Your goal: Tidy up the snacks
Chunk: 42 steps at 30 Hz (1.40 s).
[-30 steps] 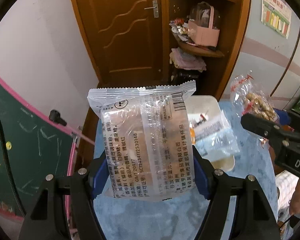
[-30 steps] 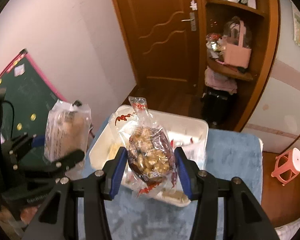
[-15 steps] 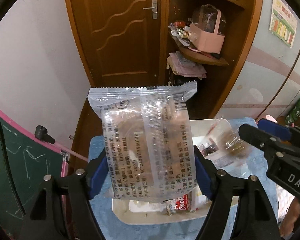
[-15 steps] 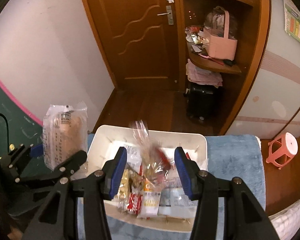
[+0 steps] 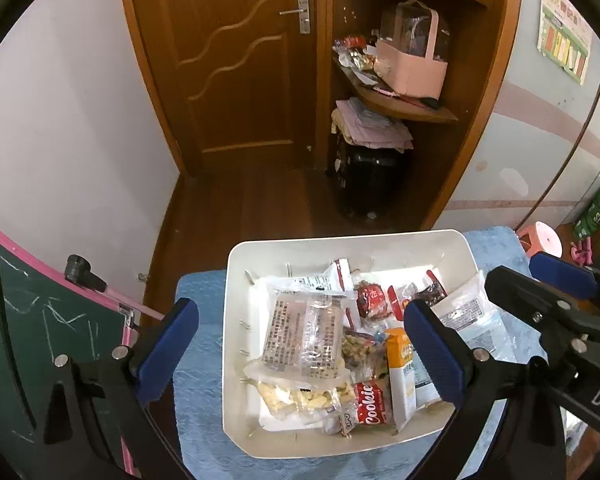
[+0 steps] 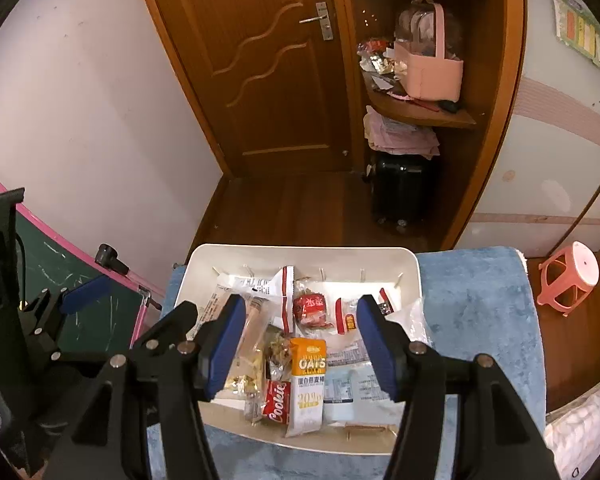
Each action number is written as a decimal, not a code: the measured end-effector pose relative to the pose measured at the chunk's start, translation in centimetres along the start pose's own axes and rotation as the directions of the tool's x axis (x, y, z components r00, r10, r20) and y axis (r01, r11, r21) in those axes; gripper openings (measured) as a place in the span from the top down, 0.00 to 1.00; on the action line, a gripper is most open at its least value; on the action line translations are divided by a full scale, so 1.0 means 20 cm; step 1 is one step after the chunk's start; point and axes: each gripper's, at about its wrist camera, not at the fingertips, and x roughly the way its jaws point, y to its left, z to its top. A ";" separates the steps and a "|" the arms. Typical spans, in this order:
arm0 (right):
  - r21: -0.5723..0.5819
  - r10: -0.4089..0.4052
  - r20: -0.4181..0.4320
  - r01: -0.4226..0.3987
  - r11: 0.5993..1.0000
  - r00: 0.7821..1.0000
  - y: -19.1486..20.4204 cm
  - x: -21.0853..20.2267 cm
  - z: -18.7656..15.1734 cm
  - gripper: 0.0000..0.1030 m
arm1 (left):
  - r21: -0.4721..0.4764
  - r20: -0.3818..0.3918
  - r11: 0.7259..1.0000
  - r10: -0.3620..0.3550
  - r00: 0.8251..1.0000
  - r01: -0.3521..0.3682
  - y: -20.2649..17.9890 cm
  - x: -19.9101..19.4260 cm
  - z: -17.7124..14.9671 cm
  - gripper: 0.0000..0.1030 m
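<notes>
A white bin [image 5: 236,344] [image 6: 412,276] on a blue cloth holds several snack packs. A clear bread packet [image 5: 304,334] lies on top at its left. A red Cookie pack [image 5: 370,404] [image 6: 276,402] and an orange OATS pack [image 6: 308,364] lie near the front. My left gripper [image 5: 300,344] is open and empty above the bin. My right gripper [image 6: 300,344] is open and empty above the bin; its fingers [image 5: 540,300] show at the right in the left wrist view.
The blue cloth [image 6: 472,320] covers the table around the bin. A green chalkboard with a pink frame [image 5: 20,320] stands at the left. A wooden door [image 5: 228,60], shelves with a pink basket [image 5: 412,68] and a pink stool [image 6: 568,276] lie beyond.
Both grippers opened. The bread packet dropped from the left gripper into the bin; the nut bag left the right gripper earlier and lies in the bin.
</notes>
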 end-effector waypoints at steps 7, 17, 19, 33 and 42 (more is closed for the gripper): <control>-0.001 -0.016 0.030 0.016 1.000 0.999 0.01 -0.12 -0.04 0.43 | -0.022 0.017 0.999 -0.023 1.000 0.024 -0.01 -0.10 -0.04 0.01; -0.018 0.003 0.076 -0.002 1.000 0.997 -0.03 -0.32 -0.23 0.43 | -0.068 0.045 0.998 0.006 0.999 -0.003 0.00 -0.43 -0.29 0.01; -0.019 0.017 0.068 -0.016 1.000 0.998 -0.05 -0.35 -0.31 0.43 | -0.083 0.045 0.996 0.021 0.999 -0.017 -0.01 -0.50 -0.37 0.01; -0.036 0.040 0.065 -0.038 0.999 0.997 -0.32 -0.89 -0.85 0.43 | -0.058 0.067 0.998 0.009 0.998 -0.006 -0.43 -1.06 -0.87 0.01; 0.000 0.065 0.051 -0.065 0.998 0.997 -0.46 -1.14 -1.10 0.42 | -0.010 0.087 1.000 0.003 0.996 -0.002 -0.69 -1.31 -1.04 0.01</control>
